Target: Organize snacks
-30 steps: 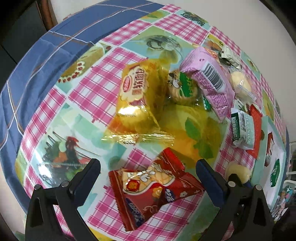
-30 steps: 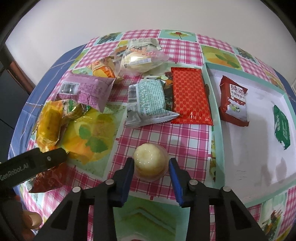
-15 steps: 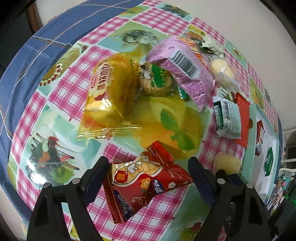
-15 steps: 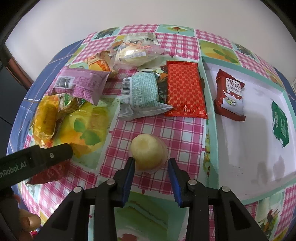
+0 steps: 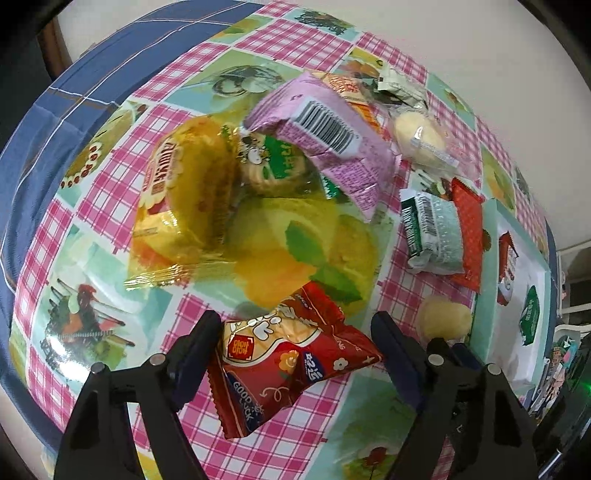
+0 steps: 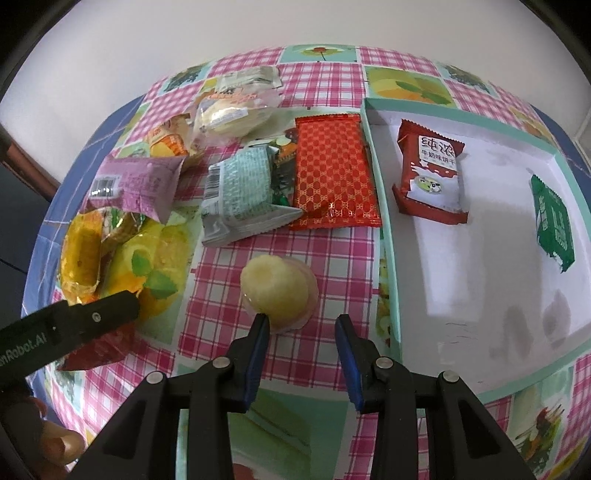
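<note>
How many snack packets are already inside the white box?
2. A red-and-white biscuit packet lies near the white box's left wall, and a green packet lies toward its right side. Nothing else shows inside.

A glossy oilcloth in pink-and-white check with pale teal squares of printed fruit and flowers (image 5: 110,192) covers the surface, catching soft glare. Beneath it a dark blue cloth with thin pale grid lines (image 5: 74,96) hangs out along the far and side edges. Behind stands a plain off-white wall (image 6: 184,29), evenly lit. A reddish-brown wooden strip (image 5: 55,51) runs beside a dark area at the left wrist view's upper corner. Cluttered, blurry colourful items (image 5: 561,354) sit beyond the surface's other end.
</note>
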Action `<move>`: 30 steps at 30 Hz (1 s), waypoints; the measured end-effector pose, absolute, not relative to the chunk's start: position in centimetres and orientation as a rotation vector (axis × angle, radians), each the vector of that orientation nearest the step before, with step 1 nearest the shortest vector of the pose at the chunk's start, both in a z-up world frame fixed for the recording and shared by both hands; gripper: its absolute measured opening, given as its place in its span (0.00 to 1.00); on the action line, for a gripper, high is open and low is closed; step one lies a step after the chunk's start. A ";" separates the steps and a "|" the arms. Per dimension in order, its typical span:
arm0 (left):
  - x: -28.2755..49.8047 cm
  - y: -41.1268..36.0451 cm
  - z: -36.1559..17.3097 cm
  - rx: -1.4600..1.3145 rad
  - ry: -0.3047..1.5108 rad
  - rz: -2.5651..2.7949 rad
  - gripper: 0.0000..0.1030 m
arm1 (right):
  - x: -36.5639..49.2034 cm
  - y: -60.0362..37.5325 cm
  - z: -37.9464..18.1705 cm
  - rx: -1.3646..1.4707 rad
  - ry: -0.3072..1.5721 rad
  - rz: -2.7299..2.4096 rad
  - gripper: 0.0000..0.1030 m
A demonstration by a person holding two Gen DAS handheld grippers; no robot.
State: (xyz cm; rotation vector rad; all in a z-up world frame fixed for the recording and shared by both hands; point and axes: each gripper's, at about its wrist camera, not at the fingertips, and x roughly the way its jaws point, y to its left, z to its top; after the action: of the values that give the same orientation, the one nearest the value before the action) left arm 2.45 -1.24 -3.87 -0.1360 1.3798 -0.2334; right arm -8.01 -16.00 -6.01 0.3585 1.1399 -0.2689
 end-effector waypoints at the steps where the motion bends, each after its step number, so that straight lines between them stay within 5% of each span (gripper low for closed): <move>1: 2.3 -1.3 -3.6 -0.141 1.378 -0.241 0.81 | -8.0 -16.1 -6.0 0.363 1.137 -0.267 0.39; 30: 4.0 -1.9 -3.7 -0.131 1.345 -0.277 0.80 | -6.4 -15.7 -4.9 0.399 1.015 -0.274 0.48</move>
State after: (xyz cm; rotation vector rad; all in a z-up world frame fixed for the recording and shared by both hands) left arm 3.97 -1.92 -3.66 -0.1309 1.3449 -0.2768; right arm -6.39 -15.72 -4.86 0.3986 1.0145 -0.2736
